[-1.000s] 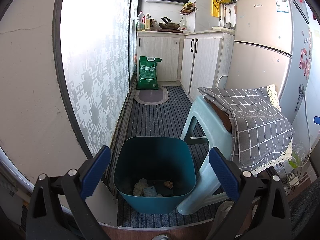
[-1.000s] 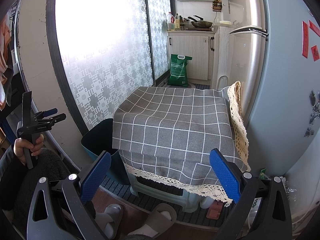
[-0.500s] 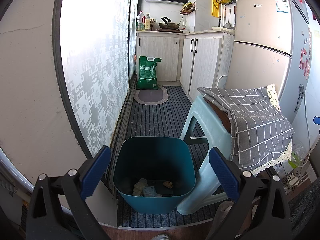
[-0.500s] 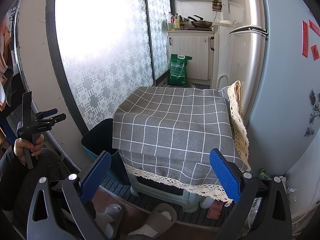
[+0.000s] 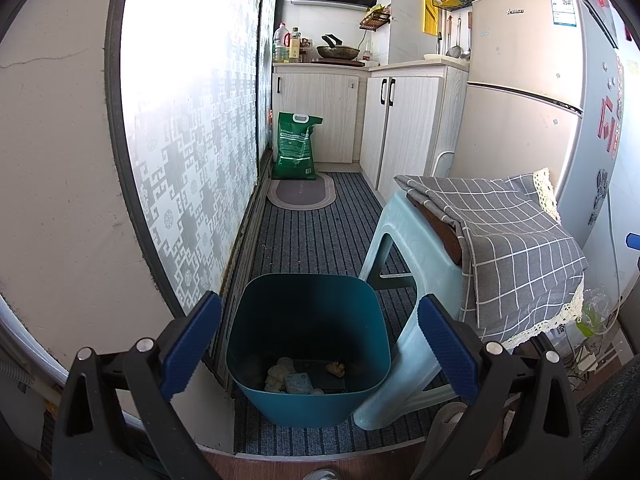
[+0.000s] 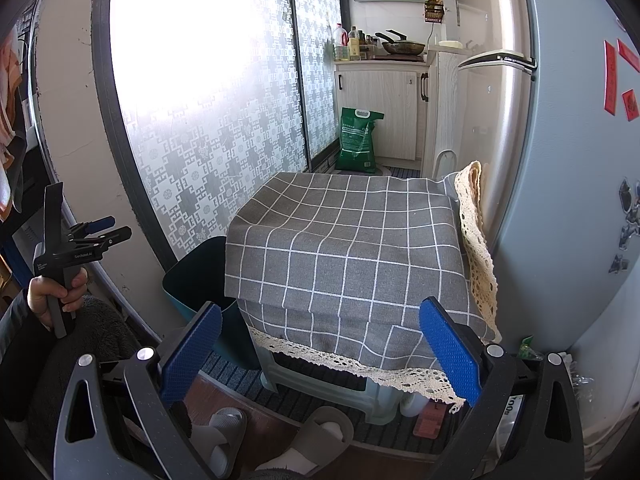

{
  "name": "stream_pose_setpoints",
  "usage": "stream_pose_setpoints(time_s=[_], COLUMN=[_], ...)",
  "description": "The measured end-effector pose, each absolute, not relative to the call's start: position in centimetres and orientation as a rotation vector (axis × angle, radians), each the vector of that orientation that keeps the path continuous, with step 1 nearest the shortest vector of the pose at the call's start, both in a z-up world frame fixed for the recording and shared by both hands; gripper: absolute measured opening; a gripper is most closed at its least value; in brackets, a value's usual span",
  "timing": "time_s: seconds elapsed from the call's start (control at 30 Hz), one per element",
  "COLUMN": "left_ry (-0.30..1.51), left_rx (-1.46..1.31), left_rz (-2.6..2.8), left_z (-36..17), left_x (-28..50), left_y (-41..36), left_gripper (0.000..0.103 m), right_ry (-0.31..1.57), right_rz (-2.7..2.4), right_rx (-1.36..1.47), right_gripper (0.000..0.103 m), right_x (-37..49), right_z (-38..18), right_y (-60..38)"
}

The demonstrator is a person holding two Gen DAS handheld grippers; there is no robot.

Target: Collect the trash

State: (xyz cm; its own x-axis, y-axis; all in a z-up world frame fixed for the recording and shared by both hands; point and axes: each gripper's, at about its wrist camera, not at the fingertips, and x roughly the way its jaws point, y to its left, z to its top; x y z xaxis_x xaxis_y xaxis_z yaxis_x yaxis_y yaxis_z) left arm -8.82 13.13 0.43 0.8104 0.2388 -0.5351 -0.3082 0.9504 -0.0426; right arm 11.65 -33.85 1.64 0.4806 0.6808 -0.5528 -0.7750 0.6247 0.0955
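Note:
A teal trash bin [image 5: 308, 396] stands on the striped floor mat beside a pale stool. Several pieces of trash [image 5: 292, 376] lie at its bottom. My left gripper [image 5: 318, 344] is open and empty, held above the bin's near rim. My right gripper [image 6: 320, 352] is open and empty, in front of the stool's grey checked cloth [image 6: 352, 248]. The bin's edge [image 6: 192, 276] shows left of the cloth in the right wrist view, and the left gripper [image 6: 106, 230] appears there in a hand at far left.
A pale stool [image 5: 404, 248] under the cloth stands right of the bin. A fridge [image 5: 520, 112] is at right, a frosted sliding door [image 5: 192, 140] at left. A green bag [image 5: 296, 146] and cabinets stand at the back. Slippered feet [image 6: 224, 428] are at the bottom.

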Motion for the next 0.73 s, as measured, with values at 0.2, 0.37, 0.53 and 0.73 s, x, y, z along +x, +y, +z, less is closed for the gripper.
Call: stream_pose_setpoints(time_s=[0.2,0.37,0.53,0.73], left_ry=[0.555,0.555,0.562,0.564], left_rx=[-0.126,-0.127,-0.126,-0.133], left_rz=[0.289,0.290,0.288,0.287], left_z=[0.56,0.53,0.57,0.51], left_x=[-8.83,-8.83,-8.69,-8.73], left_y=[13.20,13.23,13.59,14.05], left_gripper=[0.100,0.100,0.100,0.100], right_ry=[0.591,0.592,0.592,0.592], right_rz=[0.893,0.893,0.893,0.893], right_rx=[-0.176,-0.178,-0.178,-0.178], right_gripper=[0.100,0.100,0.100,0.100], right_x=[11.66,11.68,11.70,11.69], right_z=[1.65,1.67,1.65,1.67], right_y=[-33.86,-33.82,-33.83,-33.86])
